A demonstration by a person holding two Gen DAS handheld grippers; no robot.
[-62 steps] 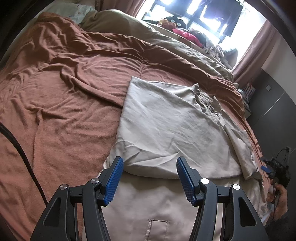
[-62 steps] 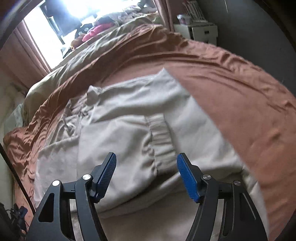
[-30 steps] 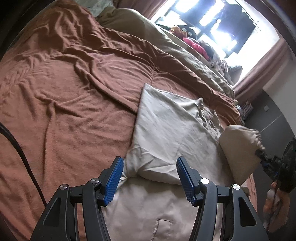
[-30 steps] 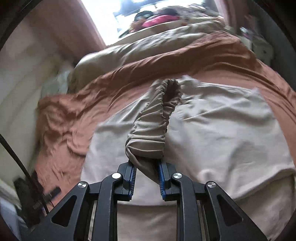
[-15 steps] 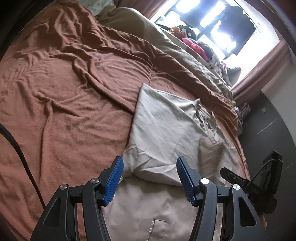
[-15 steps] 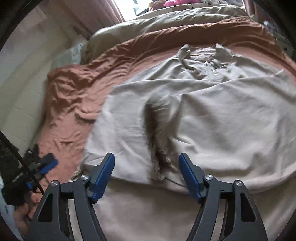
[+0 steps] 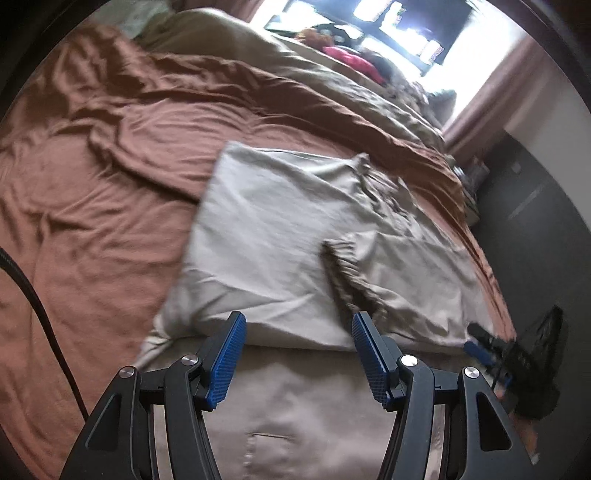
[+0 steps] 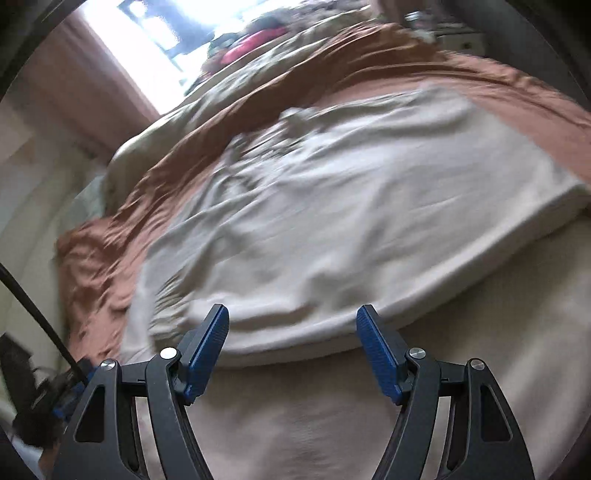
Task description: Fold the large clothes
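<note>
- Shirt (image 7: 280, 229): beige, lies flat on brown sheet (image 7: 92, 206) on bed; upper part folded down over lower part, fold edge runs across just ahead of both grippers.
- Sleeve (image 7: 354, 280) w/ gathered cuff lies on top of folded part, right of centre in left view.
- Collar (image 7: 384, 184) at far end, twd window (image 7: 406, 33).
- L gripper (image 7: 297, 358): jaws wide apart, nothing btwn them; hovers over lower shirt panel, tips just short of fold edge. Can't tell if touching cloth.
- R gripper (image 8: 291, 350): jaws wide apart, nothing held; also above lower panel, fold edge of shirt (image 8: 332, 206) just ahead of tips. Right view blurred.
- R gripper also seen in left view at right edge (image 7: 495, 350), beside shirt's right side.
- Black cable (image 7: 33, 295) crosses sheet at left.
</note>
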